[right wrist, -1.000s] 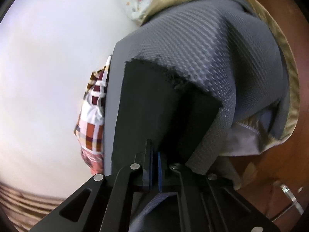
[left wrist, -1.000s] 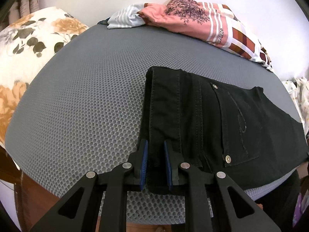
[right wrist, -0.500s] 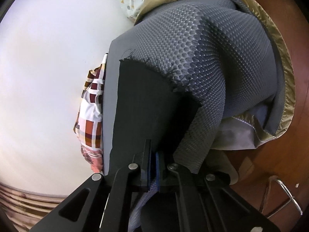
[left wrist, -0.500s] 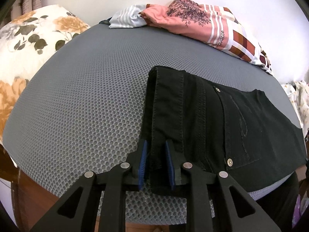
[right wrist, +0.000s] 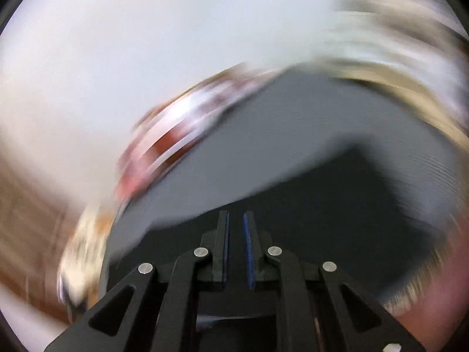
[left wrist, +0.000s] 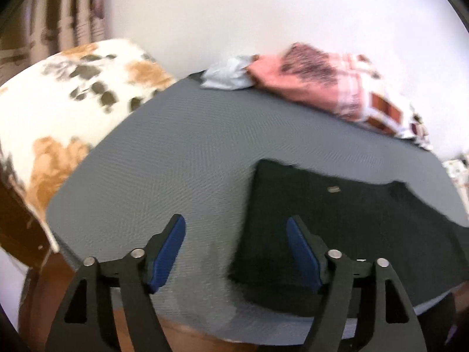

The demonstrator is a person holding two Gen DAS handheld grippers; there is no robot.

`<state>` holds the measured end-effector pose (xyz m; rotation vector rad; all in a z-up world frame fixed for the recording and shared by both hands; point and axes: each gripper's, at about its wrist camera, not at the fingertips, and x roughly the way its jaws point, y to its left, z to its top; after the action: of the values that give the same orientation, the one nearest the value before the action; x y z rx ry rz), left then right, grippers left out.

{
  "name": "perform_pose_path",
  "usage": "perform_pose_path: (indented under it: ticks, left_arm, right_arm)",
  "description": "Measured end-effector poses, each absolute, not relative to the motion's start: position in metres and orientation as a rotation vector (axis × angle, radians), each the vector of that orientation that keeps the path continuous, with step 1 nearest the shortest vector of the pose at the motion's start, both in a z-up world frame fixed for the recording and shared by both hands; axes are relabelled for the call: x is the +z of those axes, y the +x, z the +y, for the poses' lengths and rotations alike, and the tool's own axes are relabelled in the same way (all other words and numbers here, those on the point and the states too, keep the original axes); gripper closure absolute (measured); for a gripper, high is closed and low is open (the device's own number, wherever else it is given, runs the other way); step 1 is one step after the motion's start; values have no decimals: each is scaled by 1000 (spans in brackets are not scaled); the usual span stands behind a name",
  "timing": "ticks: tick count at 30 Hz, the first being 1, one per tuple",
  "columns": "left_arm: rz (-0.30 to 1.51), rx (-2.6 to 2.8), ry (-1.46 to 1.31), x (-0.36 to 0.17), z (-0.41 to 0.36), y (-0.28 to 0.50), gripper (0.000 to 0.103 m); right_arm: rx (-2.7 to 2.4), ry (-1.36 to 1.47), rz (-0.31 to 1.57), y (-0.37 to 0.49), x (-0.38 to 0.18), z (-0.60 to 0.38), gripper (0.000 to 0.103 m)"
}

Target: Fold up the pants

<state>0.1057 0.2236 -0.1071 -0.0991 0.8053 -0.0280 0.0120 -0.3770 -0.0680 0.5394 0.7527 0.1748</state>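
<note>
Although both views are smeared by motion, the room reads as a plain white wall [left wrist: 263, 14] with a curtain [left wrist: 58, 8] in one corner, and in front of it a grey mesh-textured bed [left wrist: 176, 152], whose grain should give cloth some grip. A floral pillow [left wrist: 58, 111] lies off its left edge, and a heap of pink and checked clothes [left wrist: 322, 88] sits along its far edge by the wall. The black pants [left wrist: 337, 228] lie folded flat near the bed's near edge, toward its right corner; they look like heavy, soft denim, limp rather than stiff, not fragile, likely to sag between two holds, and best pinched at a thick seamed edge or the waistband. The left claw [left wrist: 236, 240] is opening, its blue pads wide apart, with the pants' left edge below them and nothing pinched. The right claw [right wrist: 235, 240] is also opening, a narrow gap showing; dark cloth lies just beyond it, apparently released.
</note>
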Motion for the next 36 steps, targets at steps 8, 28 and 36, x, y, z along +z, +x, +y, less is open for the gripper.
perform_pose_path:
  ticks: [8, 28, 36]
  left_arm:
    - [844, -47, 128, -135, 168, 115, 15]
    - [901, -70, -12, -162, 179, 130, 14]
    - [900, -70, -119, -173, 193, 136, 6]
  right_arm:
    - [528, 157, 976, 182, -123, -203, 77]
    - [553, -189, 997, 253, -174, -131, 99]
    - [537, 12, 961, 257, -183, -155, 97]
